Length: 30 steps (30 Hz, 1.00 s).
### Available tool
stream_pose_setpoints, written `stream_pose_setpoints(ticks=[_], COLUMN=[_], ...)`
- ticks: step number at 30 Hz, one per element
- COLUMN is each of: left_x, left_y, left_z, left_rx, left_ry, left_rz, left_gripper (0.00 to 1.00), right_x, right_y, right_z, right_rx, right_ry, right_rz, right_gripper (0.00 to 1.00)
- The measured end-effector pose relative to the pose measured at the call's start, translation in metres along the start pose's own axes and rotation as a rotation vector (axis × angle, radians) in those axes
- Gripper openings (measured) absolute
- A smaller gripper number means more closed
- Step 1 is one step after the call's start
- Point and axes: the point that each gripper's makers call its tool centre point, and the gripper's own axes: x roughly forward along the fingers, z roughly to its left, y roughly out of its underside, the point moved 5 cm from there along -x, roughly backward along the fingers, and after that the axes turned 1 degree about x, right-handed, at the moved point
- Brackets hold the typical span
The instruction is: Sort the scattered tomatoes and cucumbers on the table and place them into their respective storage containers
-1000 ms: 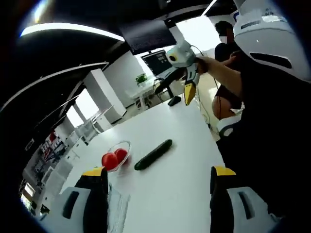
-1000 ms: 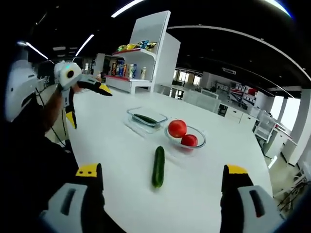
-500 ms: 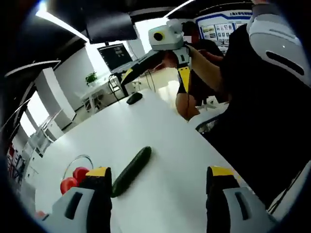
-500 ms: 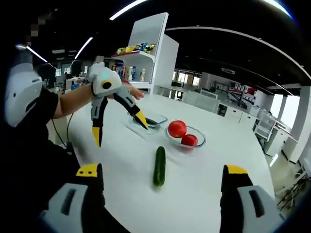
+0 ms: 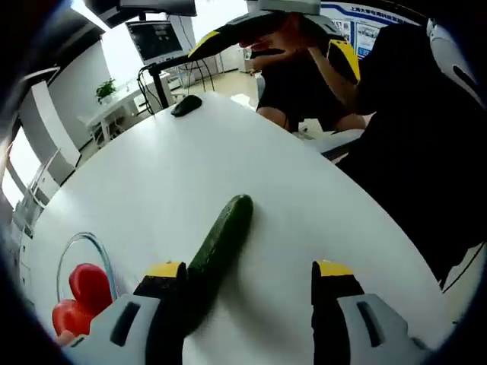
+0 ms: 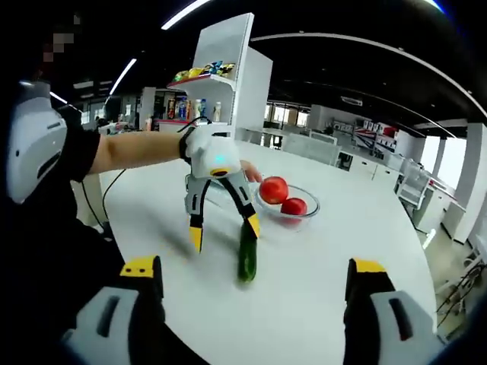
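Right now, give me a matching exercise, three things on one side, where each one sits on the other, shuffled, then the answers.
Things:
1. cucumber
2. tomatoes
3. left gripper

Places:
A. inside the glass bowl
B. held open above the table, one jaw near the cucumber's far end
C. lying bare on the white table

Pairs: 1-C, 2-A, 3-B

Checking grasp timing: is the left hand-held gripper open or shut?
Open. The left hand-held gripper has its jaws spread wide above the cucumber, one tip beside it.
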Motion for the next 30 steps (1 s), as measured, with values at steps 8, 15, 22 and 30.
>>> stream_pose_setpoints(ticks=[8,15,22,30], left_x=[0.005,0.016,0.02,0.019], left_y=[-0.008,-0.002,0.001,0.005], left_z=[0.014,0.015,0.033,0.038], left_rx=[0.055,0.092,0.124,0.071], left_ry=[-0.038,-0.019,0.023,0.012], left_rz=[-0.021,0.04,0.025,0.032], left_gripper=[0.44,0.35,0.29,0.28], right_x=[0.007,0.006,0.002,0.002], right_y=[0.001,0.004,0.006,0.008], right_z=[0.002,0.001,-0.003,-0.006], right_rx=[-0.003,0.001,0.008,0.008], right_ry=[-0.012,-0.013,-0.001,0.009], right_rz=[0.01,0.012,0.009,0.015], right_gripper=[0.94,0.94,0.94,0.93])
